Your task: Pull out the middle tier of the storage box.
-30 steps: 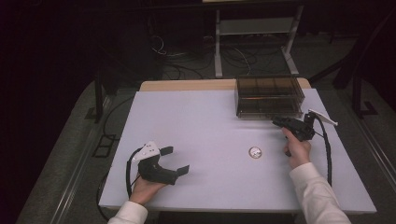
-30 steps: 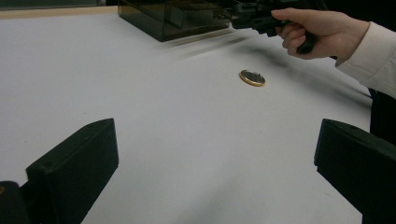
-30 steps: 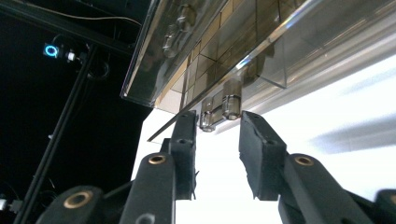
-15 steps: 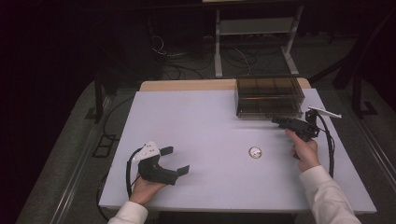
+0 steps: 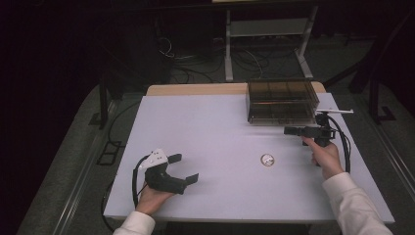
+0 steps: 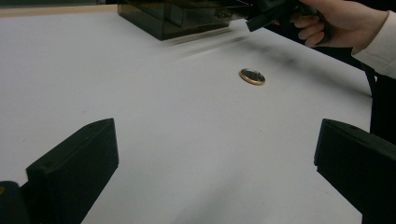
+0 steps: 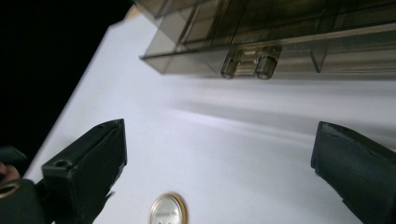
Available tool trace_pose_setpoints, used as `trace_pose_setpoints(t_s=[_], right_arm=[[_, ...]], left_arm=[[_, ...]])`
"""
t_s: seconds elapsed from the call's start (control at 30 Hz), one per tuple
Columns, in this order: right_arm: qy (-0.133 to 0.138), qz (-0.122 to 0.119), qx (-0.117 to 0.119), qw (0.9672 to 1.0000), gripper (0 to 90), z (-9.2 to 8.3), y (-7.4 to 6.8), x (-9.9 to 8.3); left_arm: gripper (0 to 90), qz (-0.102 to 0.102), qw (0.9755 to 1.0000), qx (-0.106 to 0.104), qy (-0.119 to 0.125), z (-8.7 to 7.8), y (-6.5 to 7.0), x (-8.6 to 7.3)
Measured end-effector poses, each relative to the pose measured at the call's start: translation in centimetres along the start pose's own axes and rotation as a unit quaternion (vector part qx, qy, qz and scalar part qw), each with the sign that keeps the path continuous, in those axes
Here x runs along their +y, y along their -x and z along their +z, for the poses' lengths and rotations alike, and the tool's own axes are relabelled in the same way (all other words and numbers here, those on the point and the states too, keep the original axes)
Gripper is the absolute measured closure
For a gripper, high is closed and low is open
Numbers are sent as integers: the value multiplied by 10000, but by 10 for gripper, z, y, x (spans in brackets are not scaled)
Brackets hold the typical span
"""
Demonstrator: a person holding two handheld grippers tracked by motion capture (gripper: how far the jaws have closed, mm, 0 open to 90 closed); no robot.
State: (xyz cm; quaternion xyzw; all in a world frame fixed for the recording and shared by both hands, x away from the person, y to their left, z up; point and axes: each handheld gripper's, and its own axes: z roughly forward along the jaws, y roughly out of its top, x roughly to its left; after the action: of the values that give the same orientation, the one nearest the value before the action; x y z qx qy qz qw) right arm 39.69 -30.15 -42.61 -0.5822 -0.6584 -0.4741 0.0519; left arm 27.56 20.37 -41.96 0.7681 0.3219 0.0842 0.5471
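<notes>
A small round gold-rimmed disc [image 5: 267,159] lies flat on the white table [image 5: 215,127], right of centre. My right gripper [image 5: 289,130] hovers beyond and to the right of it, pointing left, just in front of a smoky clear compartment box [image 5: 281,101]. Its jaws have just been opening and now stand open with nothing between them. In the right gripper view [image 7: 219,158] the disc [image 7: 168,211] sits below the jaws and the box [image 7: 280,42] lies ahead. My left gripper [image 5: 185,168] rests open at the front left. Its own view [image 6: 215,158] shows the disc [image 6: 252,76] farther off.
The box stands at the table's far right with its latch [image 7: 245,61] facing the front edge. A wooden board [image 5: 195,89] edges the table's far side. Cables trail from both grippers, and a metal stand [image 5: 266,29] is on the dark floor behind.
My right hand has lifted a little with its gripper, above and beyond the disc, which stays on the table. The left hand has not moved.
</notes>
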Motion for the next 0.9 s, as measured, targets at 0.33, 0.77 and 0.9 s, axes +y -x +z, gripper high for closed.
trace_pose_setpoints(t_s=[0.33, 0.77, 0.9], right_arm=[[-471, -715, -296, 9959, 29, -9, -10, 18], [-647, -1361, -160, 9885, 29, -21, -19, 41], [-686, -1569, -202, 9850, 29, -21, -22, 47]], left_arm=[[0, -3, 10000, 17, -1, 0, 0, 0], [0, -17, 10000, 26, 6, 0, 0, 0], [0, -17, 10000, 28, 11, -1, 0, 0]])
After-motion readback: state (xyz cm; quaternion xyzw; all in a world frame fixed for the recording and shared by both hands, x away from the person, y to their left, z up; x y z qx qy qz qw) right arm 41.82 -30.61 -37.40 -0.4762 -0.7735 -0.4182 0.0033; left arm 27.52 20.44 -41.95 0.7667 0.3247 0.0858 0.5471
